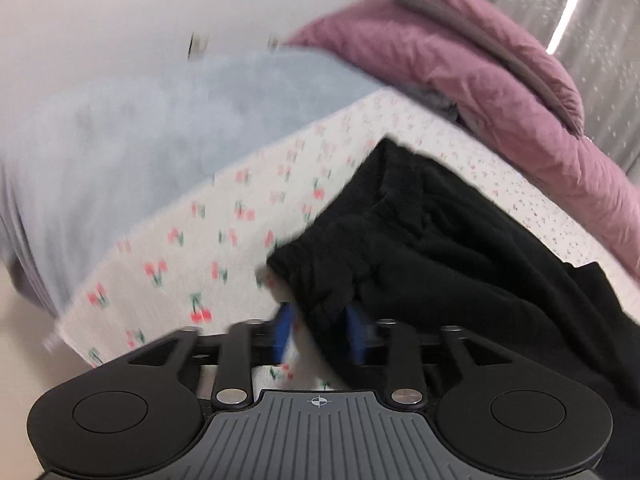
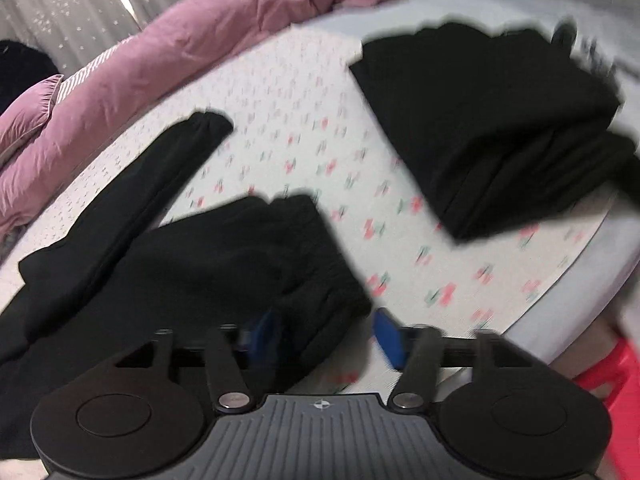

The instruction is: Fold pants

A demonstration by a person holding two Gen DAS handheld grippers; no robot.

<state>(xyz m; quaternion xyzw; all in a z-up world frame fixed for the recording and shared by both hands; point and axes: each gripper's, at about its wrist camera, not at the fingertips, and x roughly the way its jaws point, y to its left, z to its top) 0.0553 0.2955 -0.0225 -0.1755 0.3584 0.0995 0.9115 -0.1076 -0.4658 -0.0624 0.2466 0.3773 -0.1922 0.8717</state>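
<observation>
Black pants (image 1: 420, 232) lie on a cherry-print sheet (image 1: 192, 240). In the left wrist view my left gripper (image 1: 320, 328) has its blue fingers (image 1: 282, 332) on either side of the gathered waistband, with cloth between them. In the right wrist view my right gripper (image 2: 324, 336) has its blue fingers (image 2: 390, 336) spread wide, with the waistband corner of the pants (image 2: 200, 264) between them. One pant leg (image 2: 160, 168) stretches away to the upper left. Both views are blurred by motion.
A stack of folded black garments (image 2: 492, 128) lies on the sheet (image 2: 304, 120) at the right. A pink quilt (image 1: 500, 92) runs along the bed's far side; it also shows in the right wrist view (image 2: 180, 44). A red object (image 2: 616, 384) sits beyond the bed's edge.
</observation>
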